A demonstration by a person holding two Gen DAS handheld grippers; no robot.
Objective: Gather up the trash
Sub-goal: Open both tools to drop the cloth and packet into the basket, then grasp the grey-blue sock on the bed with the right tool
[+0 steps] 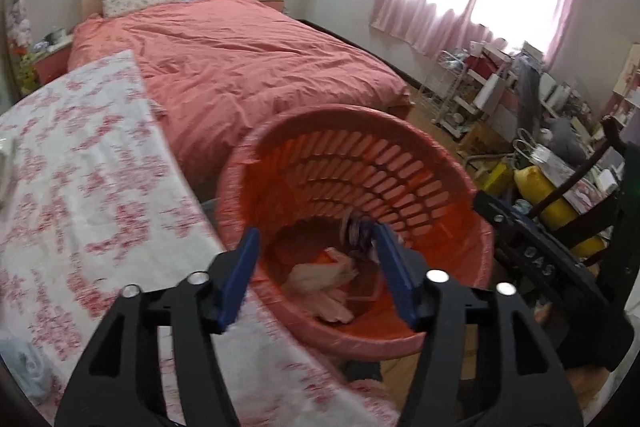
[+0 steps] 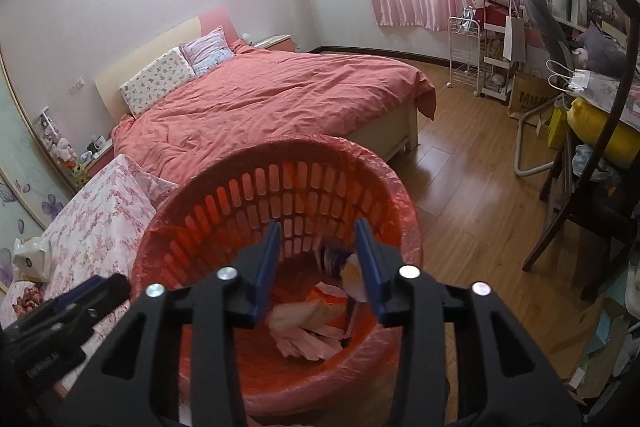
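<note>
A red slotted trash basket (image 1: 360,163) lined with a red plastic bag stands beside the table; it also shows in the right wrist view (image 2: 248,195). Crumpled pale paper trash (image 1: 324,283) lies at its bottom, also visible in the right wrist view (image 2: 304,331). A purple-and-white wrapper (image 1: 356,231) is in the air inside the basket, blurred, also in the right wrist view (image 2: 334,259). My left gripper (image 1: 316,239) is open and empty over the basket's near rim. My right gripper (image 2: 318,231) is open and empty above the basket.
A table with a pink floral cloth (image 1: 80,167) lies left of the basket. A bed with a salmon cover (image 2: 272,95) is behind. A dark wooden chair (image 2: 580,211) and cluttered shelves (image 2: 500,47) stand on the right. Wood floor (image 2: 472,179) lies between.
</note>
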